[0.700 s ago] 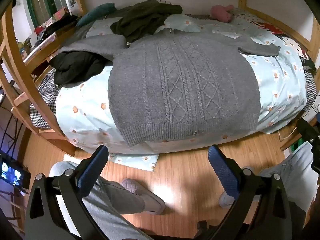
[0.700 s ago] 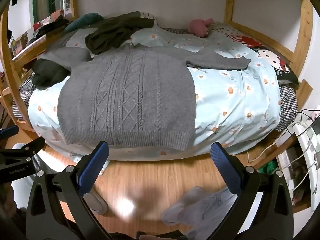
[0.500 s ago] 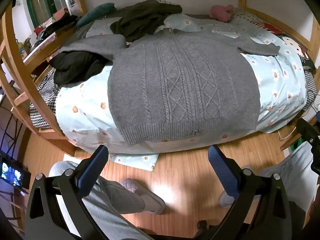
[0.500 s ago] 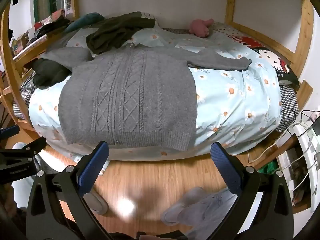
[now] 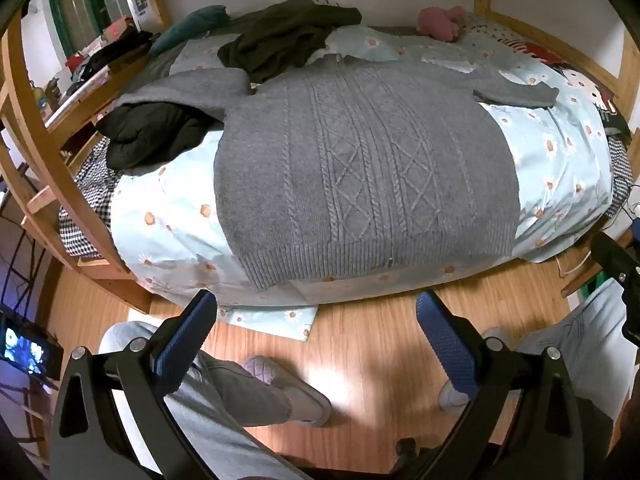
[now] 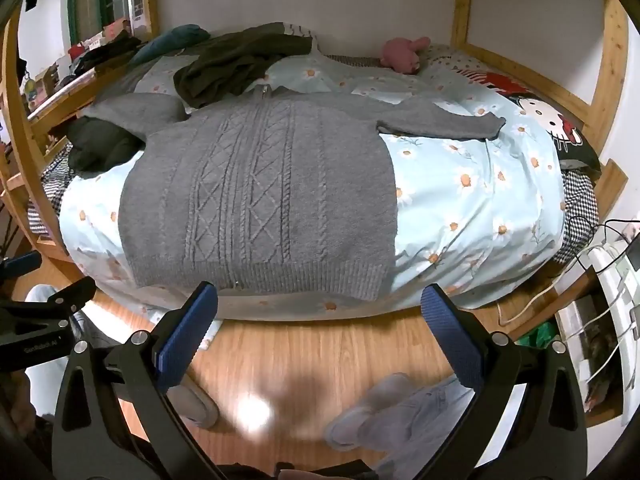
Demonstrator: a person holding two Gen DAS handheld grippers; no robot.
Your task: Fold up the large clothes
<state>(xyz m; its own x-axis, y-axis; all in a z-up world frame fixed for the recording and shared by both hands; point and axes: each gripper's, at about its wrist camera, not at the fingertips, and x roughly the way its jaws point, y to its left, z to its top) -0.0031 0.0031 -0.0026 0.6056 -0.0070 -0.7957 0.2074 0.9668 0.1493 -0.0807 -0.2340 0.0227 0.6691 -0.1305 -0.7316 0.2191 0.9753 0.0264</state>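
Grey sweater [image 5: 360,176] flat on a daisy-print bed [image 5: 168,216].
Wooden frame [image 6: 608,60] at right, wood floor [image 6: 320,356] below; left gripper [image 5: 316,320] and right gripper [image 6: 320,312] jaws wide, empty.

Sweater [image 5: 360,168]: grey cable-knit wool-like cloth, matt, ribbed hem. Sheet [image 6: 472,216]: smooth printed cotton-like cloth; bed frame [image 6: 600,60]: bare light wood. Floor [image 5: 360,344]: glossy wood laminate; gripper pads [image 6: 182,338]: blue textured rubber-like on matt black plastic.
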